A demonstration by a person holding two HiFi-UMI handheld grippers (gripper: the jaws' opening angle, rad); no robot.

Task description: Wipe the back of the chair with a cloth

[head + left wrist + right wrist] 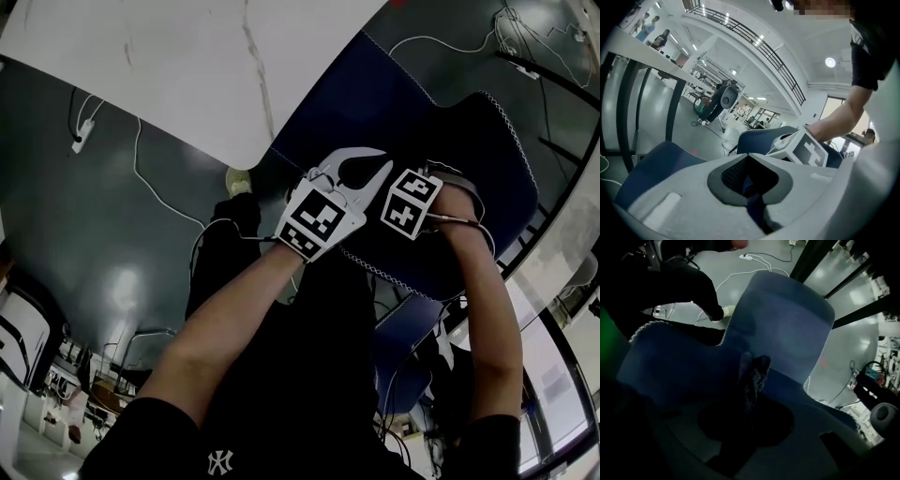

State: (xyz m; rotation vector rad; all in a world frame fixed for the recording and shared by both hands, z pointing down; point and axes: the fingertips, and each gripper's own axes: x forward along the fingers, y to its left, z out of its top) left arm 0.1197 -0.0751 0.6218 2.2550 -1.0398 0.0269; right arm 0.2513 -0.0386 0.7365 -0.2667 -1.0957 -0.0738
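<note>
Here, the small, crumpled dark blue cloth (752, 373) is the item to be handled. Judged from its folds, it is light, soft and limp, with no stiffness of its own. It is probably best bunched and gripped near its middle, so that a pad of fabric projects past the jaw tips. That is the arrangement shown. The right gripper (747, 398) has its jaws closed on the cloth, whose gathered end stands out beyond the tips along the gripper's axis. The cloth lies over the dark blue upholstered chair with white edge stitching (783, 315), close to the darker near panel. Whether fabric meets upholstery cannot be told in this dim view. The upholstery looks matte and slightly textured, so the cloth should drag rather than slip, and a loose grip might let it pull out. The left gripper (368, 167) hovers just beside the right one above the chair. In its own view the jaws stand together at the tips. A dark blue sliver shows in the slot behind them; whether it is chair or cloth cannot be told. In the head view a white tabletop (187, 66) overhangs the far part of the chair.
</note>
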